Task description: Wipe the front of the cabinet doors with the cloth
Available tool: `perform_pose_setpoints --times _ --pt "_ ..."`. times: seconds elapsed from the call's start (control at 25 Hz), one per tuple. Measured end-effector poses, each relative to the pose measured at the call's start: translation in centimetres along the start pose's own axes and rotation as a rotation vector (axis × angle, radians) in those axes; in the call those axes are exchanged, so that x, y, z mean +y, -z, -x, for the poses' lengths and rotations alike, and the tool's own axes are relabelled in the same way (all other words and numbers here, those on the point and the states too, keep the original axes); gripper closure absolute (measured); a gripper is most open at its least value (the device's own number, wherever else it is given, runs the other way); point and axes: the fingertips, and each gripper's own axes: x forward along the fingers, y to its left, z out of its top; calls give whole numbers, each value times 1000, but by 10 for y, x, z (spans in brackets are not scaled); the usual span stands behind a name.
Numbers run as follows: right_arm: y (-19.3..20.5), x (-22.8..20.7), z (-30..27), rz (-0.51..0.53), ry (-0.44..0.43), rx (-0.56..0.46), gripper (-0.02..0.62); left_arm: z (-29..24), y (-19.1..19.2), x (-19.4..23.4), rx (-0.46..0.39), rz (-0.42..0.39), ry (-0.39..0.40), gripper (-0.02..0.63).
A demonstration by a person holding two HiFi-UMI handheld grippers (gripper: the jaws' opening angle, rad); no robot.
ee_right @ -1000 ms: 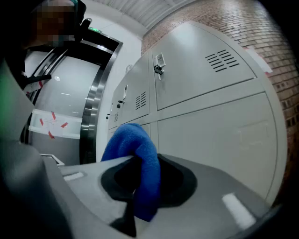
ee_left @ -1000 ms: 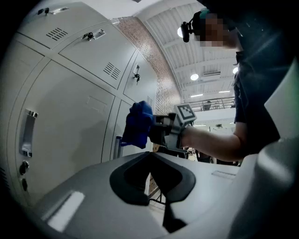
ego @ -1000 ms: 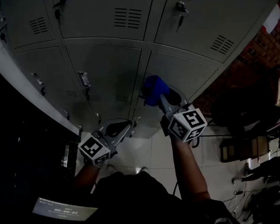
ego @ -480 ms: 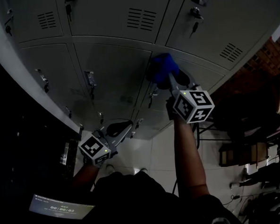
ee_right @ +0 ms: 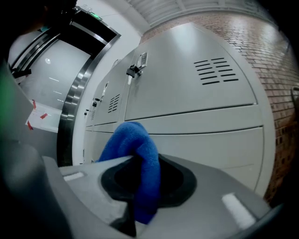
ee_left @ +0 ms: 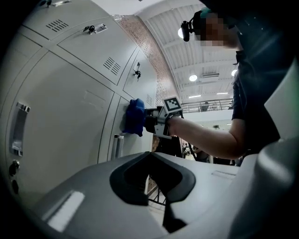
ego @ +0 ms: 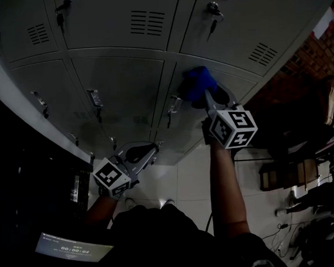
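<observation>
Cabinet doors [ego: 124, 87]; 1 cloth [ego: 196, 83] in R gripper [ego: 206, 98], prob. touching; L gripper [ego: 143, 153] closed.

**Place:** locker area in a large hall, institutional or industrial.

**Evidence:**
- Bank of grey metal lockers [ego: 124, 87], stacked in tiers.
- Doors carry vent louvres [ego: 146, 22], keyed locks [ego: 211, 11] and pull handles [ego: 95, 98].
- Pale tiled floor [ego: 175, 180].
- Red brick wall [ego: 314, 53] beside the bank.
- High ribbed ceiling [ee_left: 205, 32] with round lamps [ee_left: 193, 78], and an upper-level railing [ee_left: 205, 106] below it.
- Steel-framed opening [ee_right: 74, 93] at one end of the bank.
- Dark clutter [ego: 305, 178] on the floor at right, too dim to identify.
</observation>
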Motion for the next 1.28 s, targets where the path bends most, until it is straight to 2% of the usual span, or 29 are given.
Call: perform_pose_setpoints --times 0.52,0.84,1.04,1.28 --pt "1 -125 79 -37 255 -26 526 -34 4 -23 8 8 51 603" --pt "6 -162 102 -57 339 -39 526 -37 4 -29 6 5 46 603" --pt "5 -145 104 -60 311 -56 526 -31 5 -30 6 6 28 603" --pt "9 -77 80 -60 163 -68 526 -17 3 -28 2 4 -4 603"
